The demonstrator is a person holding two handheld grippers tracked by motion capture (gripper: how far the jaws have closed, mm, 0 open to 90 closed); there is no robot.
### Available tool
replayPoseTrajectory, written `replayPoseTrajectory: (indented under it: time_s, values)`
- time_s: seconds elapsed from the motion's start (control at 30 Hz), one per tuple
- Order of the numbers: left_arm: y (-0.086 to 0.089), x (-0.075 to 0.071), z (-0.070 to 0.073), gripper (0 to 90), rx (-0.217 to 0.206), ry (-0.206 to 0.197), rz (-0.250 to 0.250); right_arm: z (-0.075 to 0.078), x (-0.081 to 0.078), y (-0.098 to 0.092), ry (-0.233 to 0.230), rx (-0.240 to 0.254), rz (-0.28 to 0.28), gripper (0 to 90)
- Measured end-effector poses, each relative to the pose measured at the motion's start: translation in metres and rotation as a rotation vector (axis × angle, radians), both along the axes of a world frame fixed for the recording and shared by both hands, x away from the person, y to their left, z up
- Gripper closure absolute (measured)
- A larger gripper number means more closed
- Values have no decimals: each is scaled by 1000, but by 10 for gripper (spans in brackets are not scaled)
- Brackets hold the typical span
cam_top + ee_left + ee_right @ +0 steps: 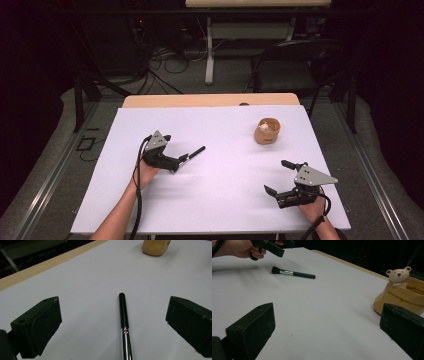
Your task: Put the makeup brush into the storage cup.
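Note:
A makeup brush [194, 153] with a black handle, silver ferrule and dark bristles lies flat on the white table [220, 200]. My left gripper [176, 163] hovers open over its bristle end. In the left gripper view the brush handle [124, 315] runs straight up between the jaws of my left gripper [114, 307], touching neither. My right gripper [275, 176] is open at the near right with nothing between its jaws. Its own view shows the right gripper [328, 315], the brush [293, 273] farther off, and the left gripper [272, 246] above the bristles.
A tan holder [267, 131] with a small bear figure [399, 275] on its rim stands at the right rear of the table, and its base [155, 247] is in the left gripper view. A wooden table edge [210, 100] runs along the back. A chair [295, 65] stands behind.

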State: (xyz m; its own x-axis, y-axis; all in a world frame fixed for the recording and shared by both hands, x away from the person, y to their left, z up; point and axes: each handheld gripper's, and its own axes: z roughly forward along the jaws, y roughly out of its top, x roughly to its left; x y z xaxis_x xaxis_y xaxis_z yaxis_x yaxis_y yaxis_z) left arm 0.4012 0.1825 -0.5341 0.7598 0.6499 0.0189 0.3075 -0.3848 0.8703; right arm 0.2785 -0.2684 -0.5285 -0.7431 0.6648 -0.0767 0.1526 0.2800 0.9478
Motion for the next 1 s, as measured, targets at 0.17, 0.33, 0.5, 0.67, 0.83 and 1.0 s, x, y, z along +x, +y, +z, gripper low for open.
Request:
replayPoseTrajectory:
  time_s: [0.17, 0.33, 0.5, 0.67, 0.83, 1.0]
  values:
    - [-6, 9, 2, 2, 85, 95, 3, 0, 0, 0, 1, 2, 1, 0]
    - [-12, 14, 10, 0, 168, 166, -14, 0, 0, 0, 4, 0, 3, 0]
    - [-19, 20, 18, 0, 257, 217, -19, 0, 0, 1, -1, 5, 2, 0]
    - [-25, 26, 25, 0, 317, 265, -18, 0, 0, 0, 6, -2, 4, 0]
    - [-30, 31, 29, 0, 382, 310, -20, 0, 0, 1, 3, -1, 6, 0]
    - [-36, 34, 32, 0, 453, 348, -38, 0, 0, 0, 5, -7, 7, 0]
